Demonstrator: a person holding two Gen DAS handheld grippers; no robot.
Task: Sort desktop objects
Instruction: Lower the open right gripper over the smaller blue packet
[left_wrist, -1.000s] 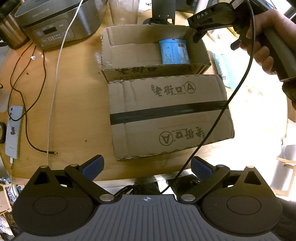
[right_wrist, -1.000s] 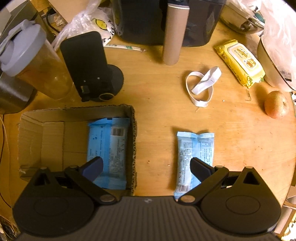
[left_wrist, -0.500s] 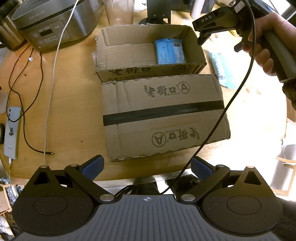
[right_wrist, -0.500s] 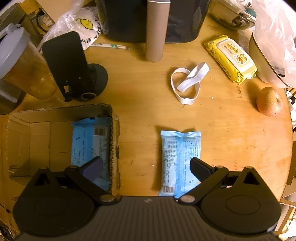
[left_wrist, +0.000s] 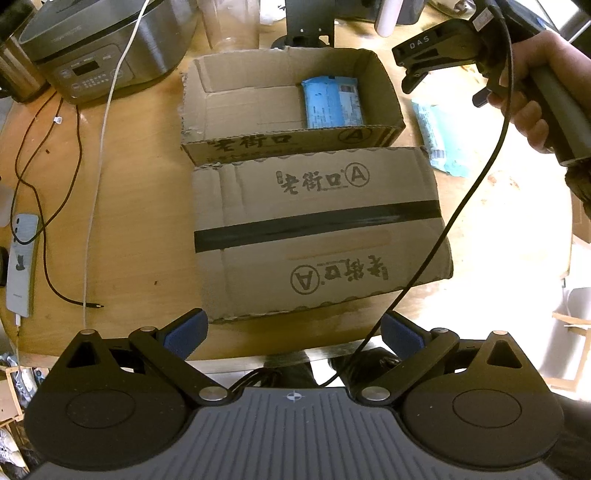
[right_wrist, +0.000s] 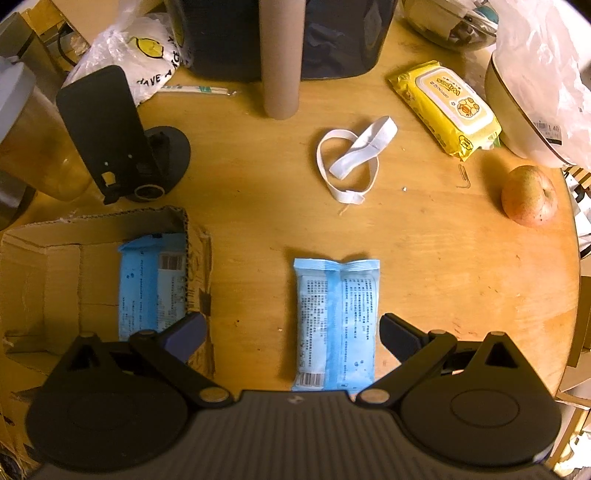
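Note:
An open cardboard box (left_wrist: 229, 99) (right_wrist: 48, 273) sits on the round wooden table with one blue packet (left_wrist: 332, 101) (right_wrist: 151, 284) lying inside at its right end. A second light-blue packet (right_wrist: 336, 321) (left_wrist: 437, 136) lies flat on the table right of the box. My right gripper (right_wrist: 291, 332) (left_wrist: 417, 79) hovers open directly above this packet, its fingers on either side of it and apart from it. My left gripper (left_wrist: 291, 332) is open and empty at the near table edge, in front of the box's folded-out flap (left_wrist: 314, 229).
A rice cooker (left_wrist: 99, 48), cables and a phone (left_wrist: 20, 266) lie left. Behind the packet are a white elastic band (right_wrist: 351, 158), yellow wipes pack (right_wrist: 447, 107), apple (right_wrist: 528, 195), cardboard tube (right_wrist: 279, 55), black phone stand (right_wrist: 114, 136) and plastic bags.
My right gripper has shifted right, away from the box, so the loose blue packet now sits centred between its open fingers. My left gripper has drawn back slightly.

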